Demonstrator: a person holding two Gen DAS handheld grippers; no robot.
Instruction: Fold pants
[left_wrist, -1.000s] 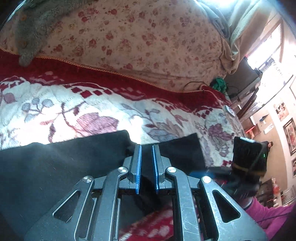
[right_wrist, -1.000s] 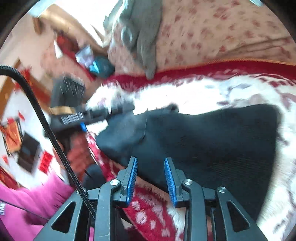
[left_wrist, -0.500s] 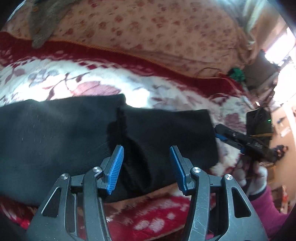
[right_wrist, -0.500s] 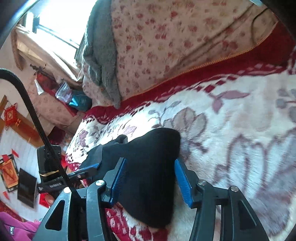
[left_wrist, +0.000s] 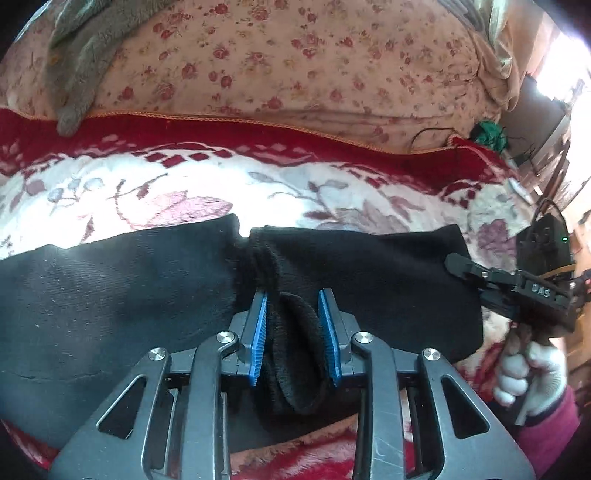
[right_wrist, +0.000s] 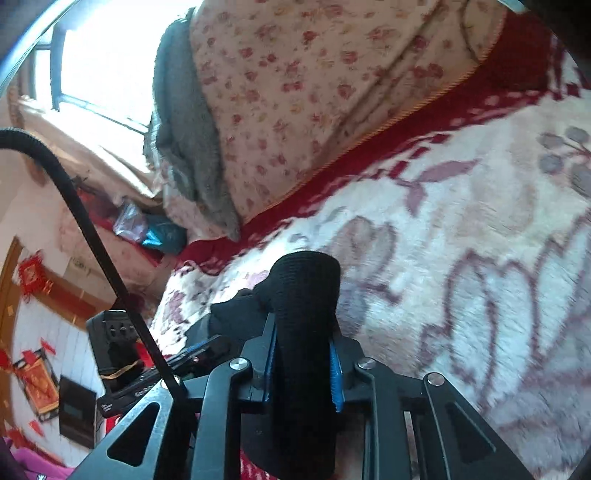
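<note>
Black pants on red-and-white floral blanket

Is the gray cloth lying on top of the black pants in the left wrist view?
No, the gray cloth lies far back on the flowered cover, well apart from the black pants.

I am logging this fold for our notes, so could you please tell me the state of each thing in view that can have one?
left gripper: closing on a bunched ridge of cloth, contact unclear.
right gripper: shut on the pants' end.
black pants: spread flat on the blanket, partly folded, middle bunched.
floral blanket: laid flat.
grey garment: draped over the quilt.
</note>
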